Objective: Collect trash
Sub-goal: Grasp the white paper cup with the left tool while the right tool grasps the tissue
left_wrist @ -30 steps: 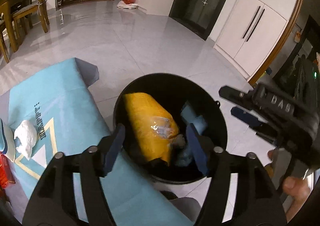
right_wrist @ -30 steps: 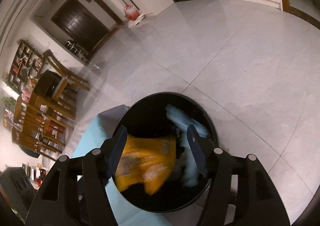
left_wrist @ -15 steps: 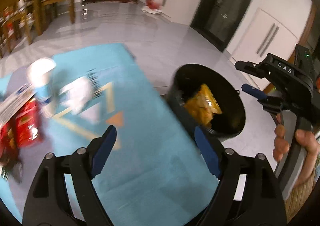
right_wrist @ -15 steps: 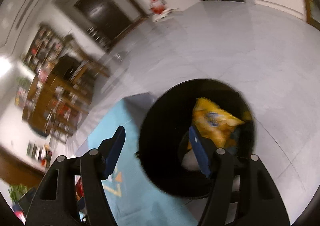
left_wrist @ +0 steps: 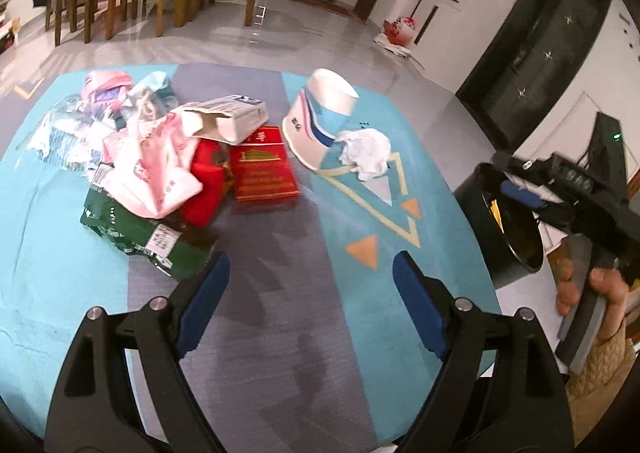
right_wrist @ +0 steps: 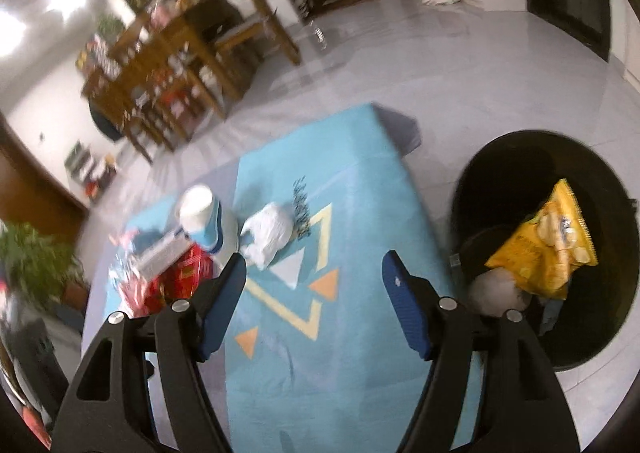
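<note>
Two pairs of tongs were in my hands, and both stood spread with nothing between their blue pads; their jaws had just been opening wider. My left gripper (left_wrist: 308, 301) pointed down at a teal table mat (left_wrist: 400, 213), and my right gripper (right_wrist: 314, 301) hung over the mat's near end, beside a black bin (right_wrist: 516, 157) on the floor. A yellow snack bag (right_wrist: 548, 249) already lay in that bin.

Most of the trash waited on the mat. A crumpled white tissue (left_wrist: 366, 153) lay nearest, touching a tipped paper cup (left_wrist: 320, 121). Beyond were a flat red carton (left_wrist: 264, 169), an open white box (left_wrist: 232, 119), a pink plastic bag (left_wrist: 156, 169) and a green wrapper (left_wrist: 132, 229), heaped together.

I judged the tissue feather-light and soft, best pinched through its middle. The cup looked thin and crushable, so I would take it gently across its wall. The carton seemed stiff, good to grip by an edge. The plastic bag would likely slip, so I would bunch it.
</note>
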A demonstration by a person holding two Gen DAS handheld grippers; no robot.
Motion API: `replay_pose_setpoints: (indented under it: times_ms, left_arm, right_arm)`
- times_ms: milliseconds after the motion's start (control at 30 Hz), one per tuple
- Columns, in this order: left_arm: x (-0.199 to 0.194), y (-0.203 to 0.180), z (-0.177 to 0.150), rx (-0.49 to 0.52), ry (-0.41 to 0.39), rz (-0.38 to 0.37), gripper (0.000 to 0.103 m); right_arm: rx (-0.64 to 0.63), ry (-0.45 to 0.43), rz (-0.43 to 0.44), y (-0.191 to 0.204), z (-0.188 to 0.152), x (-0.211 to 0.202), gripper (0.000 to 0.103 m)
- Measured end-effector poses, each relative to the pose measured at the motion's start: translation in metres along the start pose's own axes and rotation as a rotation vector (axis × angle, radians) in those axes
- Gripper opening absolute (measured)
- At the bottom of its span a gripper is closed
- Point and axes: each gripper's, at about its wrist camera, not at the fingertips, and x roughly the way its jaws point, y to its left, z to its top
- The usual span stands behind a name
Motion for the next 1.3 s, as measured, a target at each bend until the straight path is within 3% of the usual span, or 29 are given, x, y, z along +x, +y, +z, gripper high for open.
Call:
replay_pose_setpoints:
  times_ms: [267,467,600,833,1000,1167,1300]
  left_arm:
    - [0.013,-0.006,0.029,0.009,-0.037,-0.010,0.084]
    - [0.044,-0.029,0.074,0.102,-0.071,0.053,0.083]
    - [0.075,-0.043,0.093,0.176,-0.043,0.094,0.074]
    - [0.112,-0.055,0.104,0.212,-0.003,0.115,0.062]
    - [0.130,-0.048,0.107,0.203,0.022,0.154,0.039]
    - [0.130,-0.047,0.105,0.217,0.005,0.170,0.027]
    - [0.125,-0.046,0.106,0.212,-0.002,0.155,0.024]
  right_arm:
    - [-0.039,0.103,0.005,0.021,-0.004,0.036,0.070]
    - [0.093,0.112,0.054,0.013,0.011,0.057,0.070]
    - [0.233,0.145,0.112,-0.003,0.021,0.080,0.070]
    - [0.288,0.198,0.148,0.000,0.027,0.112,0.067]
    - [0.302,0.209,0.157,0.010,0.029,0.126,0.051]
    - [0.267,0.212,0.122,0.022,0.028,0.130,0.022]
    - [0.249,0.165,0.102,0.021,0.032,0.117,0.012]
